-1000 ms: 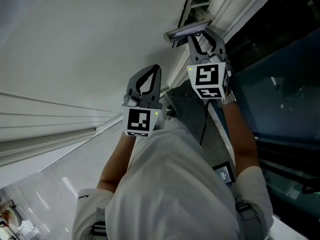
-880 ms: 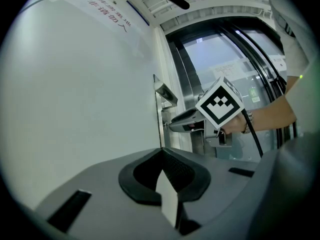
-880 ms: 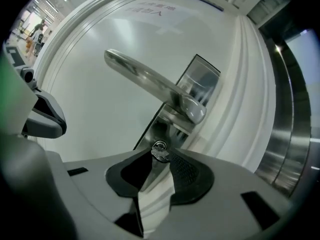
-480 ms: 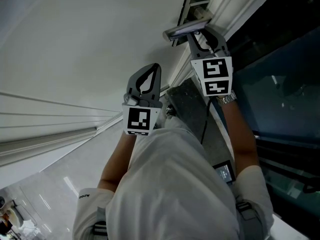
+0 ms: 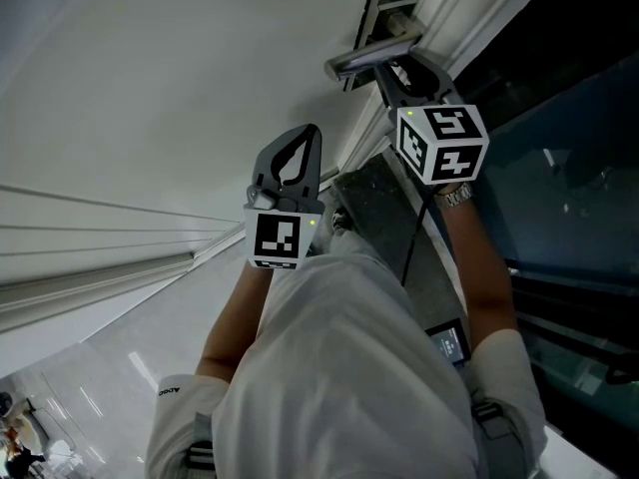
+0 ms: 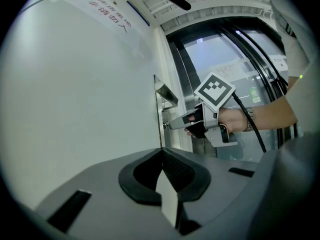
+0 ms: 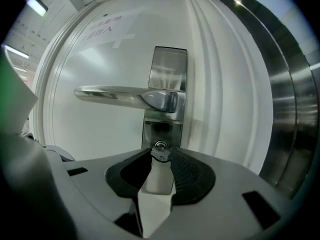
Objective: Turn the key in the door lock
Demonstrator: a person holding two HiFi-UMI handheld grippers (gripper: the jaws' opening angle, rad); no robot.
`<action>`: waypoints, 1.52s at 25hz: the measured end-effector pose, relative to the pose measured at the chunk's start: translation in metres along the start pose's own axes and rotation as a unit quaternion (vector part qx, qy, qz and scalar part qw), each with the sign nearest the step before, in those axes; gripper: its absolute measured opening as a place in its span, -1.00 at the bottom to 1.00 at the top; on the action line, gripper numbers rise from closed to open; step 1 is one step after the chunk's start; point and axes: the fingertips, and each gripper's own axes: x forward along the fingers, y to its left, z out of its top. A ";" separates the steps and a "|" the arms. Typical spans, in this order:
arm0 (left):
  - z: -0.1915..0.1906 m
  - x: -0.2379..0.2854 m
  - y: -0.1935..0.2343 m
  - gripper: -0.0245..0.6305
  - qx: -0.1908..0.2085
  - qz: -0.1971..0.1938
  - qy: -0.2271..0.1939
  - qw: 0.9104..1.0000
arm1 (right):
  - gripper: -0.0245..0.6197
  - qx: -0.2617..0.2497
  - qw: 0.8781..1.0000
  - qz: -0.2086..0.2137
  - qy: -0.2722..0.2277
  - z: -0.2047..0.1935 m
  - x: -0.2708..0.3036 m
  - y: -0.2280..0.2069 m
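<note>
The key (image 7: 160, 155) sits in the lock cylinder (image 7: 160, 145) on the steel lock plate (image 7: 168, 66), just below the lever handle (image 7: 122, 96), near the door's latch-side edge. The right hand-held gripper (image 7: 161, 157) has its jaws pinched narrowly on the key's head, and its marker cube (image 5: 442, 143) sits canted, so the turn looks under way but not clearly finished. The left hand-held gripper (image 6: 162, 153) is closed on nothing and hangs beside the door (image 6: 85, 109), idle. Left to do, likely: finish the turn and let go.
</note>
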 end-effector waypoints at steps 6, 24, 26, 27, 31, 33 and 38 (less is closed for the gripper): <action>-0.001 -0.001 -0.001 -0.90 -0.001 -0.001 0.001 1.000 | -0.57 0.054 0.998 0.017 -0.003 0.001 -0.002 -0.001; -0.001 0.000 -0.002 -0.90 -0.001 -0.006 -0.002 1.000 | -0.57 0.073 0.997 0.016 -0.010 0.002 -0.003 -0.001; -0.001 0.000 -0.002 -0.90 0.001 -0.006 -0.001 1.000 | -0.57 0.024 1.000 -0.001 -0.003 -0.001 -0.001 0.000; -0.002 0.000 -0.002 -0.90 0.001 -0.006 -0.001 1.000 | -0.57 0.004 1.000 -0.007 0.003 -0.003 -0.001 0.001; -0.002 -0.001 0.000 -0.90 0.001 -0.005 0.000 1.000 | -0.54 -0.094 0.995 -0.034 0.006 0.002 -0.003 0.000; -0.002 -0.002 0.000 -0.90 0.001 -0.005 0.000 1.000 | -0.54 -0.153 0.987 -0.049 0.005 0.007 -0.004 0.003; -0.001 -0.002 -0.004 -0.90 0.002 -0.009 -0.001 1.000 | -0.54 -0.287 0.953 -0.088 0.022 0.004 -0.003 0.009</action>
